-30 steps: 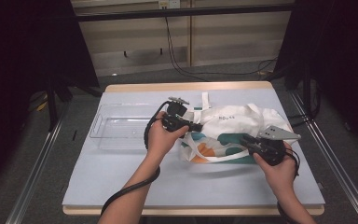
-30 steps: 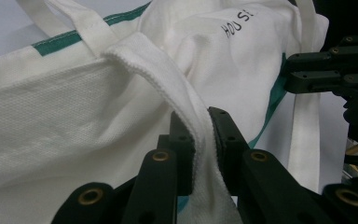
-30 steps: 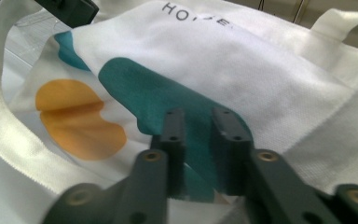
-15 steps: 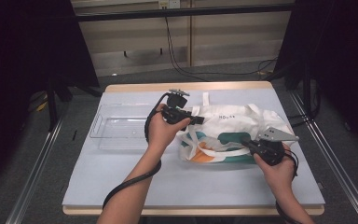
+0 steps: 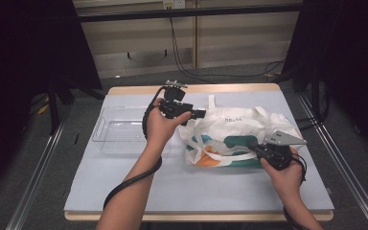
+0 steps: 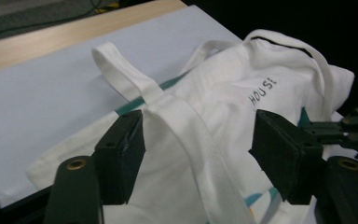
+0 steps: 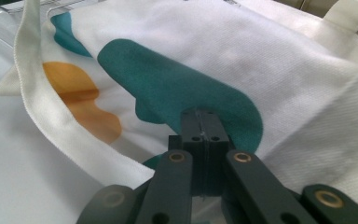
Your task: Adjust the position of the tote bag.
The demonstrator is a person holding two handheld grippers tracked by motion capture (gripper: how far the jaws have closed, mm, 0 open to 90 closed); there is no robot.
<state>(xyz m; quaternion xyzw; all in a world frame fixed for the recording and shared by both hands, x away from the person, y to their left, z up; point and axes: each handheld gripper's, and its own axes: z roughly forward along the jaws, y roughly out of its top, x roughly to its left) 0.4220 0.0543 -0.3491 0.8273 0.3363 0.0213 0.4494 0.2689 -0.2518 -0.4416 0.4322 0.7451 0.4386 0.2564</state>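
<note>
A white tote bag (image 5: 239,129) with teal and orange patches and the word HOUSE lies on the right half of the table. My left gripper (image 5: 202,115) hovers over the bag's left end. Its jaws have just been opening, and a white strap (image 6: 186,140) runs between the pads (image 6: 121,149) without being pressed. My right gripper (image 5: 255,146) sits at the bag's near right edge. In the right gripper view its jaws (image 7: 204,122) are shut, pinching the cloth at the teal patch (image 7: 168,74).
A clear plastic tray (image 5: 122,129) stands at the table's left, just behind my left hand. The pale table top (image 5: 172,187) has bare room in front of the bag. Metal rails and dark stands flank the table on both sides.
The left gripper has lifted a little and spread its jaws, loosing the bag's strap. The bag's left end has slumped and its mouth shows more orange. The right gripper stayed put.
</note>
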